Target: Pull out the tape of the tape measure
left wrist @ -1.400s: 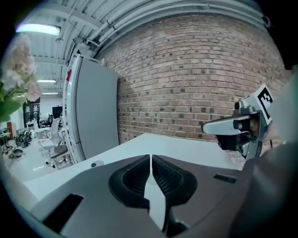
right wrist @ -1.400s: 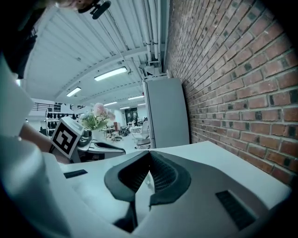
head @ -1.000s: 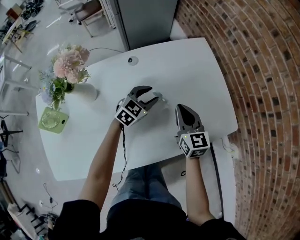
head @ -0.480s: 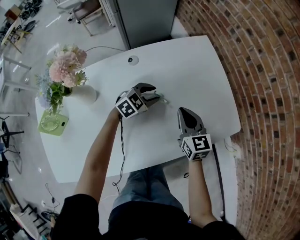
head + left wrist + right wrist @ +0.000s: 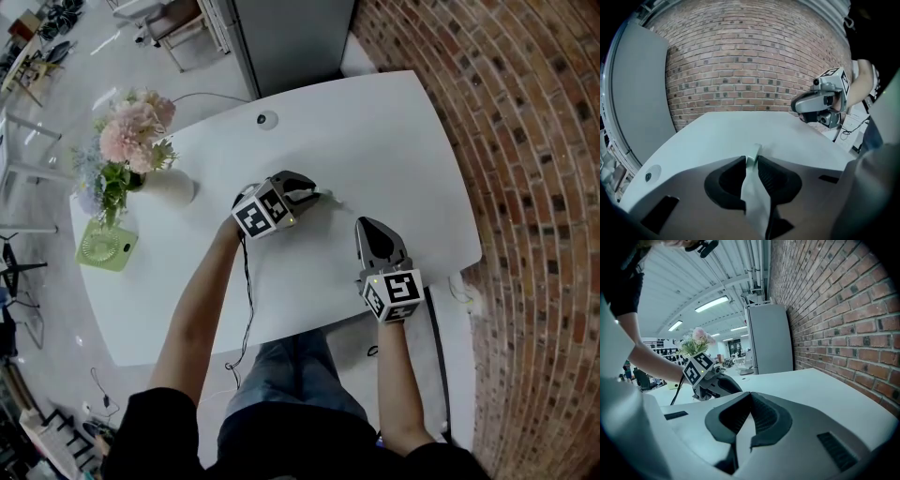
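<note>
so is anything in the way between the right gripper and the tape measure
Nothing visible. Only bare table lies between the shut right gripper and the tape measure. The left gripper has just been closing its jaws on the tape measure, with one end poking out past them.

Two claws (left claw (image 5: 312, 196), right claw (image 5: 366, 224)); one tape measure (image 5: 753, 157).

lab-like workshop hall: brick wall (image 5: 525, 187), ceiling striplights (image 5: 711, 304).

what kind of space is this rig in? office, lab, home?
Probably an open lab or workshop: bare brick wall, strip lights and exposed pipes on the ceiling, a grey cabinet beside the white table.
</note>
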A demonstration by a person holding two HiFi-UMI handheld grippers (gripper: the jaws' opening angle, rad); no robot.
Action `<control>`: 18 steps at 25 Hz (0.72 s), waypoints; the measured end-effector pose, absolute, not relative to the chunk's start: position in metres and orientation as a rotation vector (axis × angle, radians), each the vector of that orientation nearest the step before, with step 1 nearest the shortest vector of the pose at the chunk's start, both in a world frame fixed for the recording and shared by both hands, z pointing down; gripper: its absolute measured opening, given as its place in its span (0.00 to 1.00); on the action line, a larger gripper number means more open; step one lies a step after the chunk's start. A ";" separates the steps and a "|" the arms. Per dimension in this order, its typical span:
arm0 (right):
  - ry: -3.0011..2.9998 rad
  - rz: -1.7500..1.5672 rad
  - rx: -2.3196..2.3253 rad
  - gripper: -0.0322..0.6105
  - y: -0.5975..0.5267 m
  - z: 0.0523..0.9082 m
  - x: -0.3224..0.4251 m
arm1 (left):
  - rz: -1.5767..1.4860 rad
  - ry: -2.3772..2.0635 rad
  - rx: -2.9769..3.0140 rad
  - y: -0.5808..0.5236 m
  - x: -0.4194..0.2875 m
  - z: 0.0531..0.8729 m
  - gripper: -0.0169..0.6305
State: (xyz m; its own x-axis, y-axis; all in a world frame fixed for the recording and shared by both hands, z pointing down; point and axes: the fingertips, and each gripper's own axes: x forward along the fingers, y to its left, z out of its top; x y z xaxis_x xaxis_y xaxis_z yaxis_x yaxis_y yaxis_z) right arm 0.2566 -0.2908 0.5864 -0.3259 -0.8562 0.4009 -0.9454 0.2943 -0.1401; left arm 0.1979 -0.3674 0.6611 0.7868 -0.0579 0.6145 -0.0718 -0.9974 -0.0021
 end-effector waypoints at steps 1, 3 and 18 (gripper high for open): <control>-2.314 0.521 1.653 0.05 -0.289 0.587 0.257 | 1.018 -0.094 2.951 -0.364 0.197 0.661 0.16; -2.312 0.525 1.655 0.05 -0.286 0.589 0.256 | 1.023 -0.064 2.954 -0.357 0.197 0.662 0.16; -2.340 0.473 1.644 0.05 -0.270 0.556 0.240 | 0.818 -0.260 3.059 -0.314 0.180 0.584 0.14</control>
